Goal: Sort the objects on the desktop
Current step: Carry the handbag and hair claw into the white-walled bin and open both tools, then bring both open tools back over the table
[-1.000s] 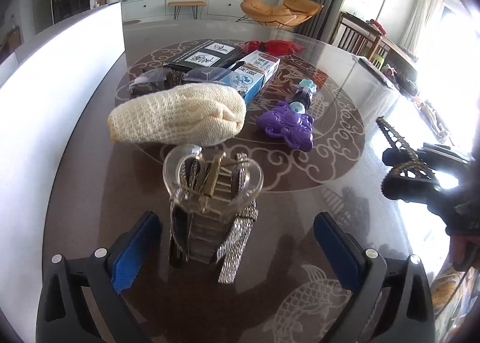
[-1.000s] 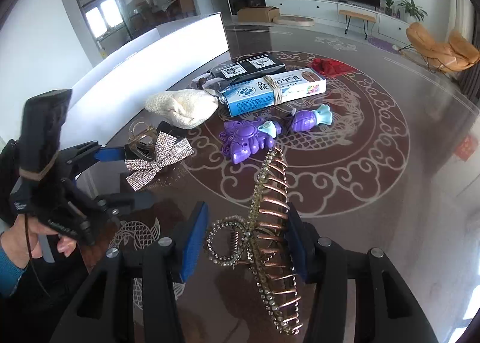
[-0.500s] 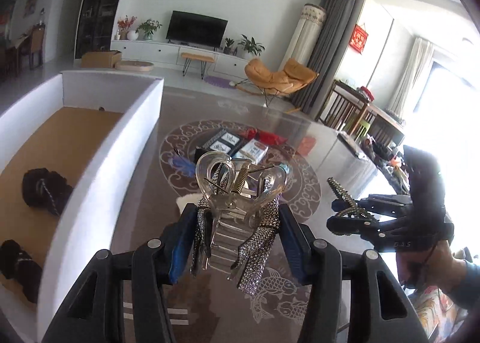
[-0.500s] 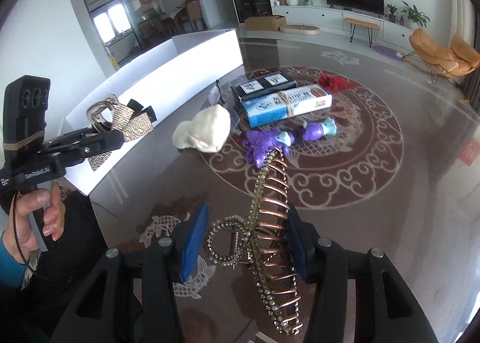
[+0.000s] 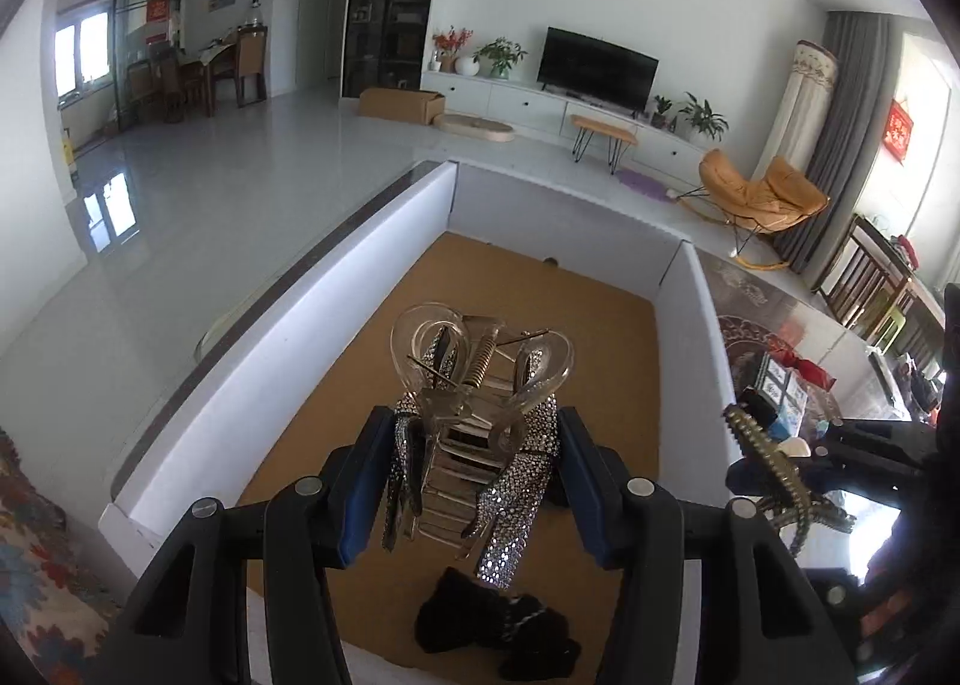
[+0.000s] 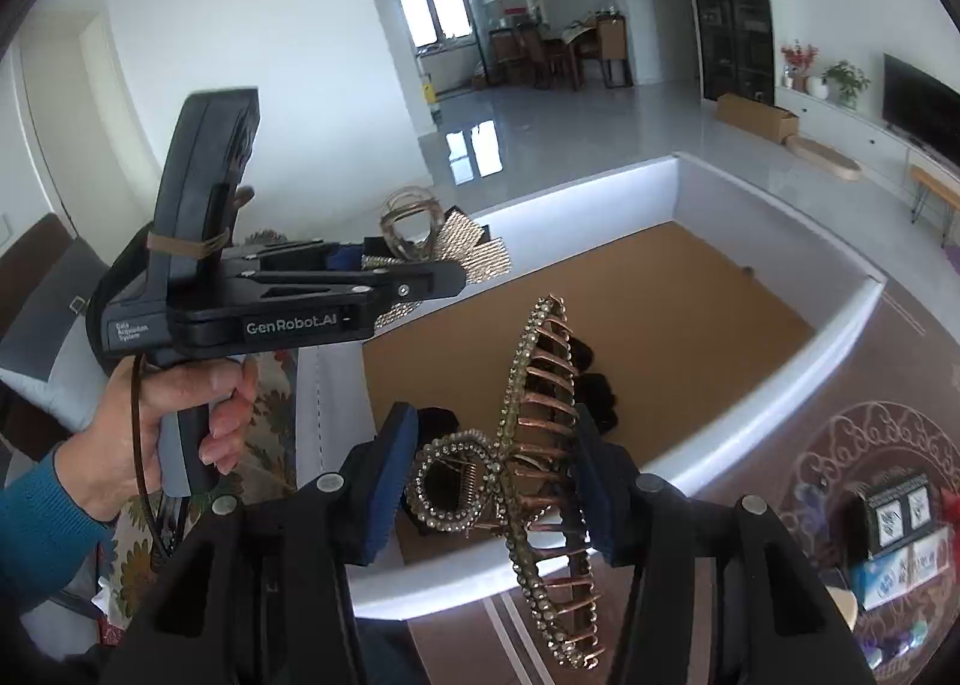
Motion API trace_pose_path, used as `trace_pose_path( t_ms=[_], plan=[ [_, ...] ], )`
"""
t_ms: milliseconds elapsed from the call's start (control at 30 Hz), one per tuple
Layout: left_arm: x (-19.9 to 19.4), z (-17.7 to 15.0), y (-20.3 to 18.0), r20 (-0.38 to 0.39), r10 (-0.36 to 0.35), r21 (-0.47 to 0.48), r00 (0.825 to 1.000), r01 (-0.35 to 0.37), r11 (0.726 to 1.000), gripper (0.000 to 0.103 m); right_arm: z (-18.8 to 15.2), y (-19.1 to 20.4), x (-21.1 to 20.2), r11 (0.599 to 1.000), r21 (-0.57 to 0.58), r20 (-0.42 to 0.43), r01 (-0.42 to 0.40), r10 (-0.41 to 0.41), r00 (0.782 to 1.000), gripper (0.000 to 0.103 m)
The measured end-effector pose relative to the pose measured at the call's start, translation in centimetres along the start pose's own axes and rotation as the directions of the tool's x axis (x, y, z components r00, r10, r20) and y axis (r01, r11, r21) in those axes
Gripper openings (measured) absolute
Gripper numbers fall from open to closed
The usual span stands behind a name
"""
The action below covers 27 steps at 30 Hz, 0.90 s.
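My left gripper (image 5: 474, 481) is shut on a clear hair claw with a silver rhinestone bow (image 5: 480, 421) and holds it in the air over the white box (image 5: 270, 385) with a brown floor. It also shows in the right wrist view (image 6: 420, 271). My right gripper (image 6: 489, 496) is shut on a long bronze rhinestone hair claw (image 6: 540, 415), held above the box's near wall (image 6: 750, 433). That claw shows at the right of the left wrist view (image 5: 774, 463). Black hair ties (image 5: 498, 631) lie on the box floor (image 6: 591, 385).
The dark patterned table (image 6: 888, 385) lies right of the box, with a black case (image 6: 897, 514) and a blue toothpaste box (image 6: 900, 571) on it. A floral cloth (image 5: 36, 553) lies left of the box. A living room with TV and orange chair is behind.
Both grippers have lifted their hair claws from the table and swung left, so they now hang over the white box. The left gripper closed on the bow claw a second ago.
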State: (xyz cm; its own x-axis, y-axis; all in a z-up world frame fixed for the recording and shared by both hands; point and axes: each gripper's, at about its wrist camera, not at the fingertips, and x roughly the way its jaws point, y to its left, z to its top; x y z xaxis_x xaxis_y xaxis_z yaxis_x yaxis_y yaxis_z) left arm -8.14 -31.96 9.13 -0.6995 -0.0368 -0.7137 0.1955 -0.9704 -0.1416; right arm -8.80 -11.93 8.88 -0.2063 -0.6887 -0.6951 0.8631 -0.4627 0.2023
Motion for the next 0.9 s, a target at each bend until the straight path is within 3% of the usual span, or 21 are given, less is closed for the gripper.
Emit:
trace_pose_path(
  t_ms=[100,233,300,367,433,500,600,633,700,767,900],
  plan=[
    [1.8,-0.9,1.6,-0.066,0.022,-0.008,0.998,-0.023,1.000,0.054,0.9,1.3,5.7,0.998,-0.049,-0.109,0.026,-0.031,0.994,0.051],
    [3.8,-2.0,2.1,-0.130,0.074,0.008,0.989,-0.073,0.997,0.055,0.6,0.9,10.8,0.998,-0.042,-0.243,0.053,-0.061,0.968,0.052],
    [4.0,-2.4,2.1,-0.126,0.080,0.004,0.989,-0.080,0.997,0.058,0.1,0.3,11.8,0.997,-0.021,-0.271,0.071,-0.074,0.960,0.066],
    [3.7,-2.6,1.8,-0.105,0.082,-0.007,0.991,-0.083,0.996,0.071,0.0,-0.1,11.2,0.998,0.004,-0.239,0.058,-0.055,0.969,0.069],
    [2.5,-2.9,1.0,-0.064,0.089,-0.004,0.994,-0.089,0.996,0.071,-0.1,-0.3,10.0,0.998,0.019,-0.198,0.055,-0.050,0.979,0.073],
    [0.5,-3.1,-0.8,-0.011,0.074,0.010,0.997,-0.074,0.997,0.071,-0.4,-0.6,7.8,0.997,0.039,-0.130,0.065,-0.059,0.990,0.085],
    [-2.8,-3.0,-5.3,0.077,-0.016,0.055,0.997,0.012,0.998,0.077,-2.1,-1.3,2.8,0.995,0.048,0.007,0.091,-0.092,0.996,0.092],
    [-3.8,-3.4,-7.1,0.104,-0.054,0.076,0.993,0.046,0.996,0.087,-2.7,-2.3,1.1,0.992,0.051,0.050,0.118,-0.120,0.991,0.094],
    [-5.7,-4.4,-10.7,0.146,-0.145,0.130,0.979,0.127,0.983,0.097,-6.0,-3.6,-2.9,0.975,0.067,0.139,0.213,-0.221,0.965,0.102],
    [-6.9,-5.9,-14.6,0.155,-0.250,0.191,0.956,0.220,0.957,0.101,-10.0,-5.5,-6.5,0.935,0.111,0.184,0.337,-0.352,0.918,0.103],
    [-6.3,-9.6,-22.0,0.037,-0.432,0.261,0.901,0.408,0.875,0.101,-19.0,-11.8,-11.1,0.807,0.233,0.055,0.543,-0.568,0.821,0.103]
  ],
)
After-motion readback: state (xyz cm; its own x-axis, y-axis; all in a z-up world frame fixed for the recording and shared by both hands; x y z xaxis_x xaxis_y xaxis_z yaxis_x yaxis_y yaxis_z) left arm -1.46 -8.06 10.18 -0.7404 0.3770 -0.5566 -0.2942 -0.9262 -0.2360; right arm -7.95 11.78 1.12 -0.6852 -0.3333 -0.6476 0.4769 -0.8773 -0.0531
